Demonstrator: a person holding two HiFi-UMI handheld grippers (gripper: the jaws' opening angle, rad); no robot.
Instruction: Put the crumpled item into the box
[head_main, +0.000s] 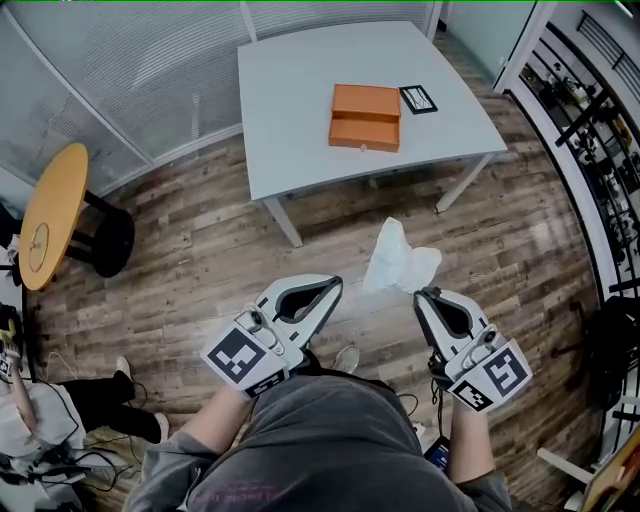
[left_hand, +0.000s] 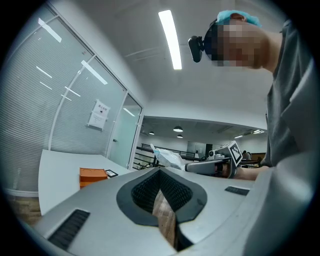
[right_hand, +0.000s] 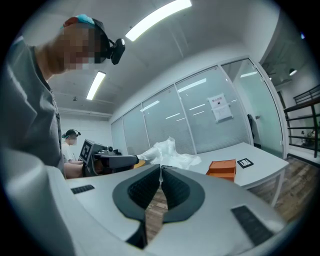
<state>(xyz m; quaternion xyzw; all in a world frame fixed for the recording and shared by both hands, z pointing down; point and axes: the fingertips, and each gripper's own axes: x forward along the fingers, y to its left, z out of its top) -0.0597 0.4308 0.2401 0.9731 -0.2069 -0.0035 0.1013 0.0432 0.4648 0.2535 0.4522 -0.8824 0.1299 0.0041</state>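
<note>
Pinching crumpled item (head_main: 398, 260) edge, right hand-held gripper (head_main: 421, 292) over floor (head_main: 200, 250), box (head_main: 366, 117) well apart.

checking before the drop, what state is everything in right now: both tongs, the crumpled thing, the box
left tongs: shut, nothing in them
right tongs: shut on the crumpled item
crumpled item: pinched at the tips, held in the air over the floor, short of the table
box: on the table, looks closed, nothing touching it
card: flat on the table beside the box
</note>
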